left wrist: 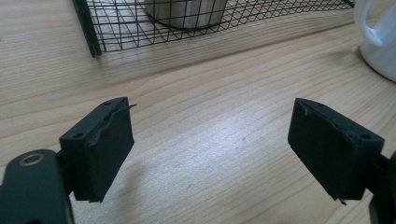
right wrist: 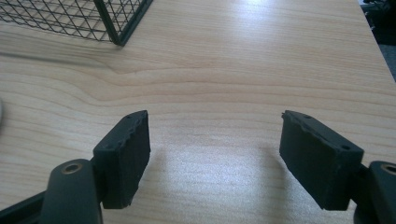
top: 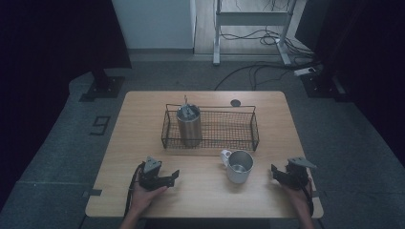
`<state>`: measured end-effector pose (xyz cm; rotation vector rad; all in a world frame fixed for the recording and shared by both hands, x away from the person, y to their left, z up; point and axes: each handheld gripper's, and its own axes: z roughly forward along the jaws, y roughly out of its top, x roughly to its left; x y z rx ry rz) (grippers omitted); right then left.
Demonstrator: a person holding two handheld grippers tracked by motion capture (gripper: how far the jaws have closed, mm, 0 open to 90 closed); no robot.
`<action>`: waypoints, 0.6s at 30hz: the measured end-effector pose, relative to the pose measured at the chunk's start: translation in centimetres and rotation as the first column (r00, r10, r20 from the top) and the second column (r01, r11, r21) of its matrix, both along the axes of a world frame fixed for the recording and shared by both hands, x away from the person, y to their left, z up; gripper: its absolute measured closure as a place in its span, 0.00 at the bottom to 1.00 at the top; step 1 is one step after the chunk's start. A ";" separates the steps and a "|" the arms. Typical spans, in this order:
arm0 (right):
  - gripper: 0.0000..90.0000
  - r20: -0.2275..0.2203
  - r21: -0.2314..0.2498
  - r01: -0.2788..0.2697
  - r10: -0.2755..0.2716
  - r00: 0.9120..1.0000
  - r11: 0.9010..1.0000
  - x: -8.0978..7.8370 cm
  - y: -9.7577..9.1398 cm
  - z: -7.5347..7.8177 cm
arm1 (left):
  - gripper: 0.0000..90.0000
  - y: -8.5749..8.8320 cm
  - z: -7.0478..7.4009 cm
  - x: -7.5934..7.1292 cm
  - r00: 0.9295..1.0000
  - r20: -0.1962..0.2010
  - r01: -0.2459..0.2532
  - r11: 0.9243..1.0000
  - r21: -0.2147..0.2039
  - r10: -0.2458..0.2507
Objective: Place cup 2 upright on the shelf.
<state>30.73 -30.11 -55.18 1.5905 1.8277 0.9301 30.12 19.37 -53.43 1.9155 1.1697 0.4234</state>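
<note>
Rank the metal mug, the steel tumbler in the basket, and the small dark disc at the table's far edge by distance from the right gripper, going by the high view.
From the right gripper:
1. Metal mug, just to its left on the near half of the table.
2. Dark disc, beyond the wire basket by the far edge.
3. Steel tumbler, upright in the basket's left end.

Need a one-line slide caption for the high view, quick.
Metal mug stands before wire basket holding steel tumbler; open left gripper and right gripper flank it.
</note>
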 end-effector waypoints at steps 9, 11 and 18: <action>0.28 0.087 0.098 -0.070 0.061 0.994 0.993 -1.6 0.5 2.6 | 0.16 -0.3 -0.9 0.2 1.000 -0.014 0.015 1.000 0.025 -0.014; 0.28 0.095 0.101 -0.081 0.072 0.993 0.992 -1.7 0.7 2.9 | 0.16 -0.4 -0.9 0.2 1.000 -0.015 0.015 1.000 0.027 -0.015; 0.28 0.151 0.098 -0.146 0.130 0.980 0.984 -2.7 2.3 4.6 | 0.17 -0.2 -1.0 0.5 1.000 -0.025 0.009 1.000 0.016 -0.008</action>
